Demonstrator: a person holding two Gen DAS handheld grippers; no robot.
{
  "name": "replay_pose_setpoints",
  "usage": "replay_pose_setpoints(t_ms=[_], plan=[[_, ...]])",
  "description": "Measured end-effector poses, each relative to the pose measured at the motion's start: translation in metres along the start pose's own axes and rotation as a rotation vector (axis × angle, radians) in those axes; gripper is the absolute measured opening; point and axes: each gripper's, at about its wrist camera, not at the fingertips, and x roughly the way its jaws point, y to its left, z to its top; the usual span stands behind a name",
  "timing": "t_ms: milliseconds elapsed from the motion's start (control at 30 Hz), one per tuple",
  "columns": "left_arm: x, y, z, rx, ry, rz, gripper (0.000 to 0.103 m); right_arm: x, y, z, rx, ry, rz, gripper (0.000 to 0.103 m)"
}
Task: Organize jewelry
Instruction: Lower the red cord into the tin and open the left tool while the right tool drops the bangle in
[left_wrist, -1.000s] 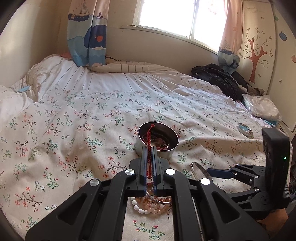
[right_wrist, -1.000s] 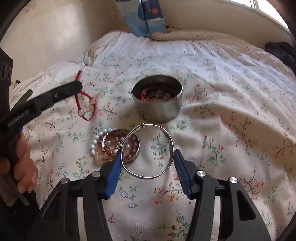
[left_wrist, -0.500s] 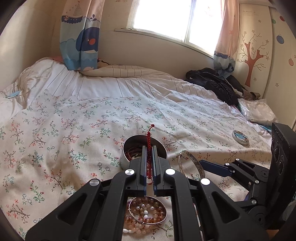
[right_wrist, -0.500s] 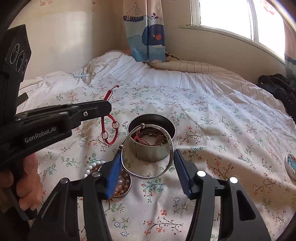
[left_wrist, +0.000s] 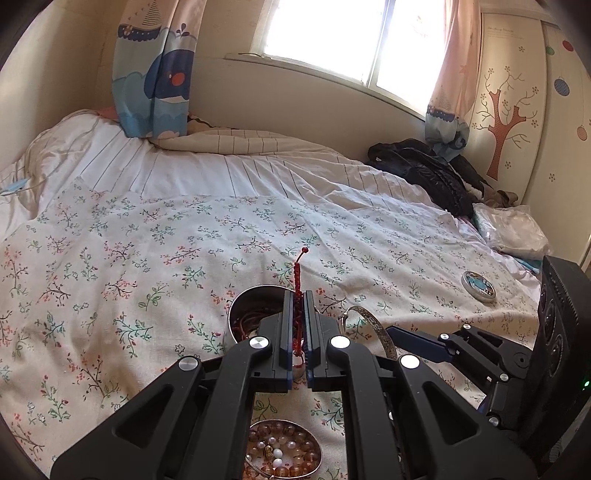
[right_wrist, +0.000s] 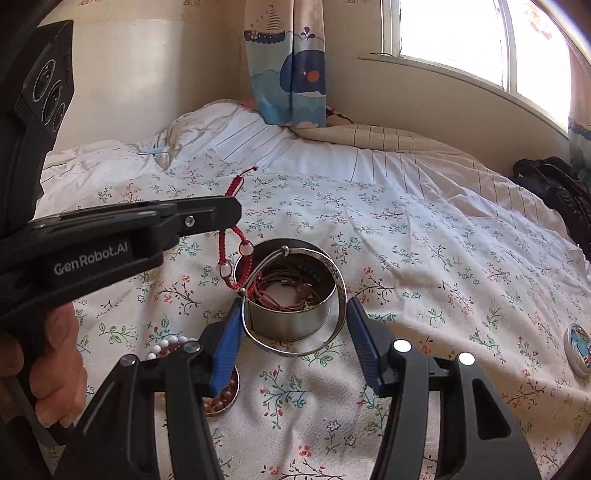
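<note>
The bed (right_wrist: 424, 229) was soft, so the tin (right_wrist: 291, 295) could tip. The right gripper (right_wrist: 291, 321) held the bangle (right_wrist: 295, 349) between wide fingers, over the tin. The left gripper (left_wrist: 299, 321) pinched the red bracelet (right_wrist: 236, 236) tight. They hung close, so the two could tangle or miss the tin.

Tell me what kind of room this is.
Most likely a child's bedroom: a bed covered by a floral sheet, whale and sailboat curtains at the window, and a tree decal on the wardrobe.
</note>
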Motion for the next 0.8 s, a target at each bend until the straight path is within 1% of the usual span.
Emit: replay_pose_setpoints(t_ms=[233, 333, 567, 600, 700, 767, 800], plan=[[0.016, -0.004, 0.005, 0.006, 0.001, 0.0, 0.005, 0.007, -0.006, 0.002, 0.001, -0.003, -0.012, 0.055], [0.024, -0.004, 0.005, 0.002, 0.006, 0.01, 0.005, 0.01, -0.007, 0.003, -0.001, -0.001, -0.016, 0.055], [0.041, 0.005, 0.002, -0.023, 0.058, 0.052, 0.006, 0.015, -0.008, 0.004, -0.005, 0.002, -0.017, 0.055], [0.042, 0.006, 0.002, -0.023, 0.064, 0.058, 0.007, 0.015, -0.009, 0.004, -0.006, 0.003, -0.017, 0.055], [0.044, 0.008, 0.001, -0.028, 0.07, 0.067, 0.017, 0.016, -0.008, 0.005, -0.011, 0.004, -0.015, 0.055], [0.044, 0.008, 0.001, -0.026, 0.072, 0.078, 0.019, 0.016, -0.007, 0.005, -0.013, 0.004, -0.015, 0.055], [0.043, 0.009, 0.001, -0.028, 0.069, 0.086, 0.022, 0.016, -0.007, 0.006, -0.014, 0.002, -0.015, 0.055]])
